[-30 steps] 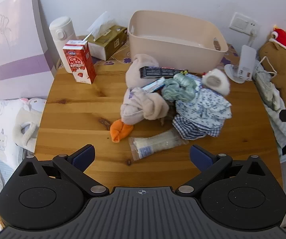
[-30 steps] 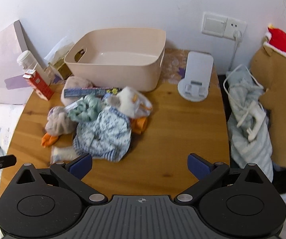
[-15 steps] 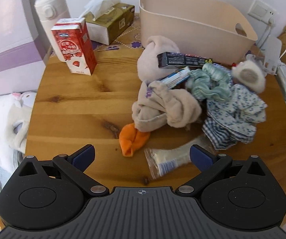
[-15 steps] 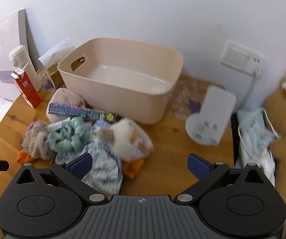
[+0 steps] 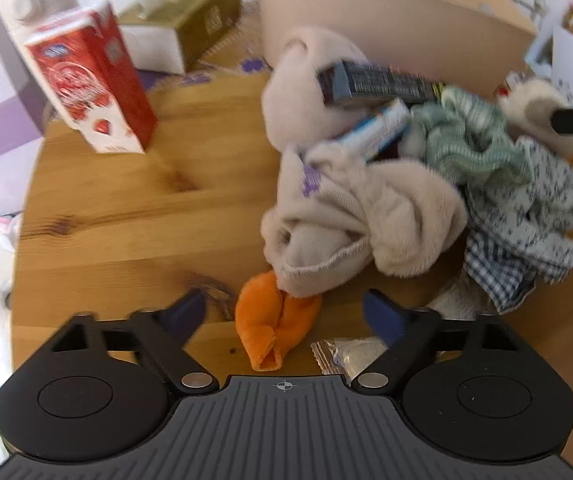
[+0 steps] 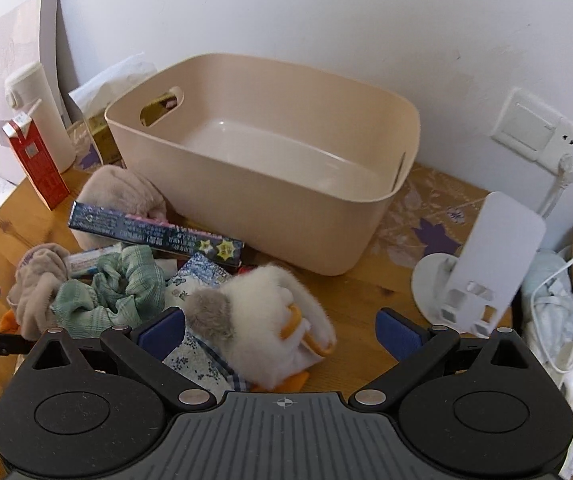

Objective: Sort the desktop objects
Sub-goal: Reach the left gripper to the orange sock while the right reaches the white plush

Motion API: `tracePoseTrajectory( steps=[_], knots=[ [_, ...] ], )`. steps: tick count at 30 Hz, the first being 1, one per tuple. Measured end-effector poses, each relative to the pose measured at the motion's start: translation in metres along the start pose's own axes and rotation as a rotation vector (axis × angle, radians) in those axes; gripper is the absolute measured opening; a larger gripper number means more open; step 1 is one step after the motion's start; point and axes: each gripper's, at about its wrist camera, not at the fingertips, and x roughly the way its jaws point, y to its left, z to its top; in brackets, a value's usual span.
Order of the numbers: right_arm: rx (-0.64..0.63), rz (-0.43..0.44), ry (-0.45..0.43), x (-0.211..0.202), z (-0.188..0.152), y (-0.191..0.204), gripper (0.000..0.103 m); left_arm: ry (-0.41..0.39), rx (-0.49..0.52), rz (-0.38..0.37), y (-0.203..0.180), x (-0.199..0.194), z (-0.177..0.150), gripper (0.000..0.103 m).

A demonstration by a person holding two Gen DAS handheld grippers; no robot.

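A pile lies on the round wooden table: a beige sock bundle, an orange plush piece, a dark long box, a green scrunchie, blue patterned cloth and a clear snack packet. My left gripper is open, its fingers either side of the orange piece. My right gripper is open over a white plush toy. The empty beige bin stands behind the pile.
A red milk carton, white bottle and tissue box stand at the back left. A white phone stand sits right of the bin. Cloth and cable hang off the right edge.
Both grippers have moved forward and down toward the pile. The left now straddles the orange piece; the right now hovers over the white plush toy. Both stay open.
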Motion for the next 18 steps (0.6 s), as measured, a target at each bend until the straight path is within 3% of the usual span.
tracePoseTrajectory(
  steps=[4, 7, 9, 10, 12, 16, 18],
  knots=[
    [-0.004, 0.002, 0.016, 0.013, -0.001, 0.005, 0.091, 0.002, 0.058, 0.007, -0.001, 0.012, -0.002, 0.077],
    [0.013, 0.021, 0.030, 0.020, -0.002, 0.006, 0.076, 0.010, 0.070, 0.003, -0.001, 0.018, -0.005, 0.073],
    [0.016, 0.041, 0.029, 0.021, -0.004, 0.007, 0.056, 0.001, 0.074, -0.010, 0.000, 0.017, -0.007, 0.069],
    [0.016, 0.043, 0.034, 0.021, -0.004, 0.007, 0.052, -0.004, 0.082, -0.014, 0.000, 0.017, -0.008, 0.063],
    [0.008, 0.057, 0.042, 0.021, -0.006, 0.007, 0.034, -0.014, 0.101, -0.023, -0.001, 0.014, -0.010, 0.052],
    [0.012, 0.059, 0.038, 0.015, -0.010, 0.005, 0.025, -0.006, 0.105, -0.026, 0.000, 0.011, -0.012, 0.023],
    [0.022, 0.059, 0.033, 0.010, -0.010, 0.003, 0.024, 0.009, 0.102, -0.023, -0.001, 0.010, -0.014, 0.017]
  ],
)
